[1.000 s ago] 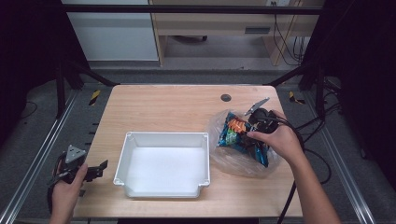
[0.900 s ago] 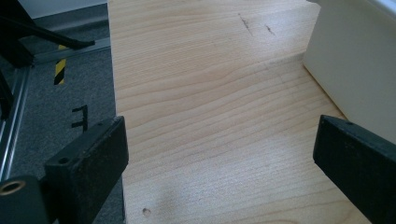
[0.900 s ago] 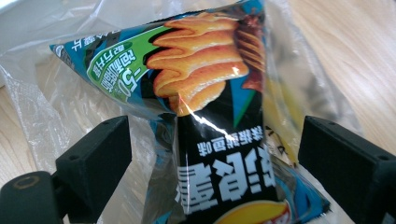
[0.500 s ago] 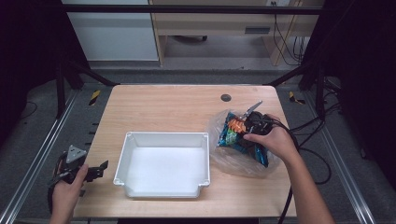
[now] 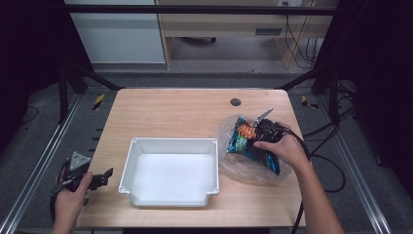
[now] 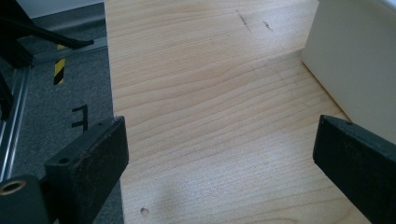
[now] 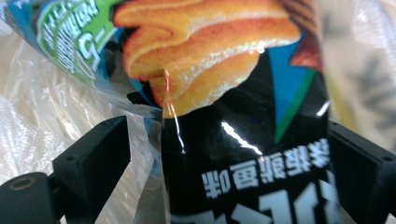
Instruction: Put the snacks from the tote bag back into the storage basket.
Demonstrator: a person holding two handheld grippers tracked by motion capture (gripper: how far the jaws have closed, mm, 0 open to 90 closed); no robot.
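Change in right gripper: against the frame a second ago, the right gripper (image 5: 256, 127) is seen lower and closer over the snack bag (image 5: 250, 144); the hand has been carried slightly toward the bench's near edge.
Change in left gripper: the left gripper (image 5: 100, 178) is found where it was, just off the bench's left edge near the near-left corner.
Change in things: the snack bag, its wrap and the white bin (image 5: 170, 170) are unmoved.
Surroundings: the white bin is set at the middle of the bench (image 5: 170, 112), close to the near edge; a dark round hole (image 5: 235, 102) is seen toward the far-right corner; cables are trailed over the floor past the right edge.
Obstruction: the snack bag is lain inside a crumpled clear plastic bag (image 5: 234, 163), whose folds are seen beside the left jaw in the right gripper view.
Snack bag position: it is lain near the bench's right edge, right of the bin and apart from it.
Right fingers: they are spread wide, one on each side of the snack bag (image 7: 243, 154); whether the pads touch the foil cannot be told.
Left fingers: they are held wide apart over bare wood, nothing between them, the bin's wall (image 6: 359, 60) near the right jaw.
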